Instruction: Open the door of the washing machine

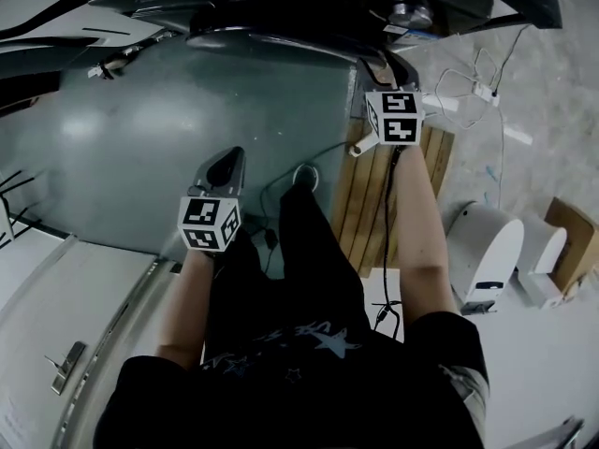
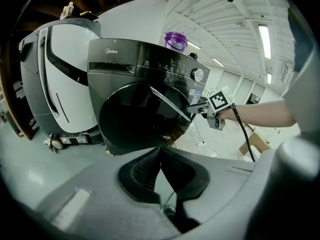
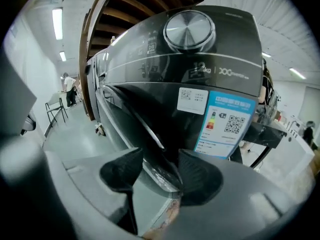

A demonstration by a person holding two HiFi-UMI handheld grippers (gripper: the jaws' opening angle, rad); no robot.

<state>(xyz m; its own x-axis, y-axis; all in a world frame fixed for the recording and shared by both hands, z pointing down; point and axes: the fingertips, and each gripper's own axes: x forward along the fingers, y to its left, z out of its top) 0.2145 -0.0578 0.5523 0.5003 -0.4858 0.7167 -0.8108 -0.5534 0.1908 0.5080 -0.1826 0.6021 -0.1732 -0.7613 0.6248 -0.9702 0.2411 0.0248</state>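
Note:
A dark grey front-loading washing machine (image 2: 145, 64) stands ahead, its round dark door (image 2: 135, 119) carrying a chrome handle strip (image 3: 150, 134) along its right edge. My right gripper (image 3: 160, 166) is shut on that edge, one black pad (image 3: 122, 169) on each side; it also shows at the door's rim in the left gripper view (image 2: 200, 108) and at the top of the head view (image 1: 374, 71). Whether the door is ajar I cannot tell. My left gripper (image 2: 161, 153) hangs back over the floor (image 1: 225, 168), shut with nothing in it.
A purple cup (image 2: 175, 40) sits on top of the machine, by the control knob (image 3: 190, 30). A white machine (image 2: 60, 74) stands to its left. A wooden pallet (image 1: 374, 204), loose cables (image 1: 468, 82), a white appliance (image 1: 487, 251) and a cardboard box (image 1: 571, 232) lie on the right.

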